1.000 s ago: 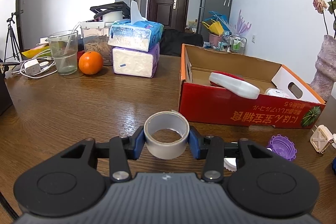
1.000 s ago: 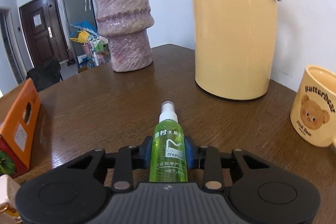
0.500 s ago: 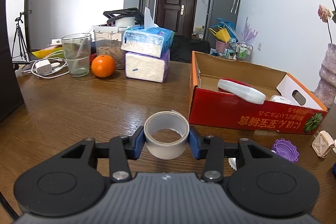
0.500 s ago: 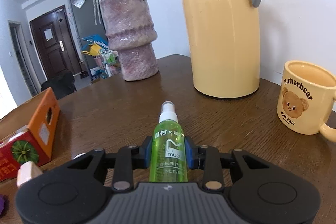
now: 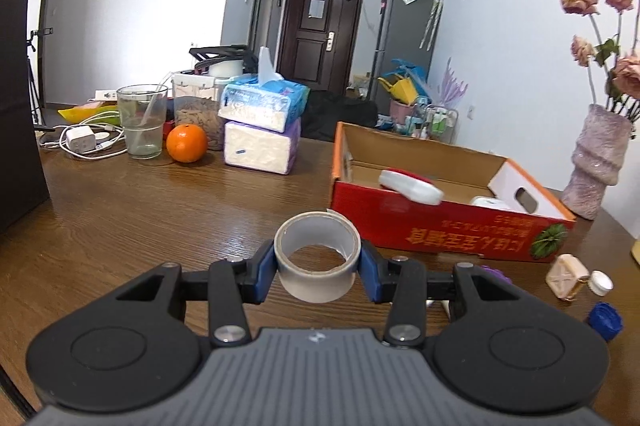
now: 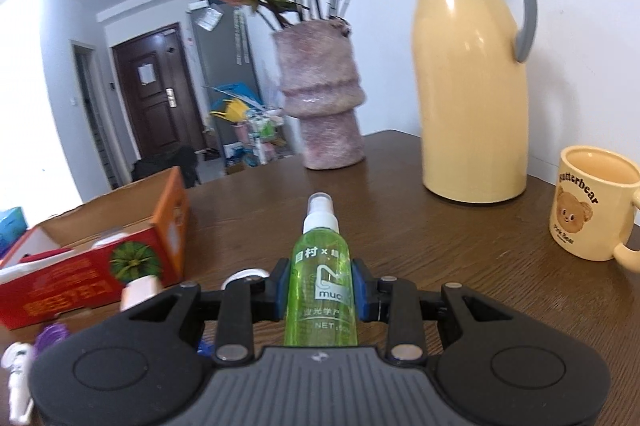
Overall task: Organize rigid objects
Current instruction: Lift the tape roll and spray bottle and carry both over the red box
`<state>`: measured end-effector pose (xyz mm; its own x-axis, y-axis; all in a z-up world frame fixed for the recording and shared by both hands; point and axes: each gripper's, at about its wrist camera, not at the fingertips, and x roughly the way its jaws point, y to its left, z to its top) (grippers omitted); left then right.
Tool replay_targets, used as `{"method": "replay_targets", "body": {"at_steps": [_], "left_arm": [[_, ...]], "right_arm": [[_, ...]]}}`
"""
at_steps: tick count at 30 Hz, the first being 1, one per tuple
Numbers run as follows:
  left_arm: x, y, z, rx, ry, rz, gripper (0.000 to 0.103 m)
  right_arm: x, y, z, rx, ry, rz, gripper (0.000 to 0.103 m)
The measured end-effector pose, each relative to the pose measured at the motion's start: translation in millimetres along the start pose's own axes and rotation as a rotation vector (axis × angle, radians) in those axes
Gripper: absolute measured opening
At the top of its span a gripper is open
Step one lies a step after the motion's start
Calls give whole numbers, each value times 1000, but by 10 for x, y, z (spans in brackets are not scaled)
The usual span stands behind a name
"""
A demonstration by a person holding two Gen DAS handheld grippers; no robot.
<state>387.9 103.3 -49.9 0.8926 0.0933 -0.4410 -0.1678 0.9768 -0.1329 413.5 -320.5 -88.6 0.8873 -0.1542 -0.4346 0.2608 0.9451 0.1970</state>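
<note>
The left gripper (image 5: 318,268) is clamping a grey tape roll (image 5: 318,261), hole facing up, above the table (image 5: 140,218) near the red cardboard box (image 5: 440,222). The right gripper (image 6: 320,290) is squeezing an upright green spray bottle (image 6: 321,278), nozzle pointing up, box (image 6: 92,266) to its left.

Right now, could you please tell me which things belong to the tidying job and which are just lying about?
Job: tape roll in left claw; green spray bottle in right claw; red cardboard box; blue cap.

Lying about: orange; tissue packs; vase; thermos; bear mug.
</note>
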Motion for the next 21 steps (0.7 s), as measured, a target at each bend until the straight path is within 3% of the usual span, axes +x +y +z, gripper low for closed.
{"method": "replay_targets", "body": {"at_steps": [21], "left_arm": [[-368,-644,-57,41,-2,-153,44]], "right_arm": [[-444,654,-215,-82,8,229,30]]}}
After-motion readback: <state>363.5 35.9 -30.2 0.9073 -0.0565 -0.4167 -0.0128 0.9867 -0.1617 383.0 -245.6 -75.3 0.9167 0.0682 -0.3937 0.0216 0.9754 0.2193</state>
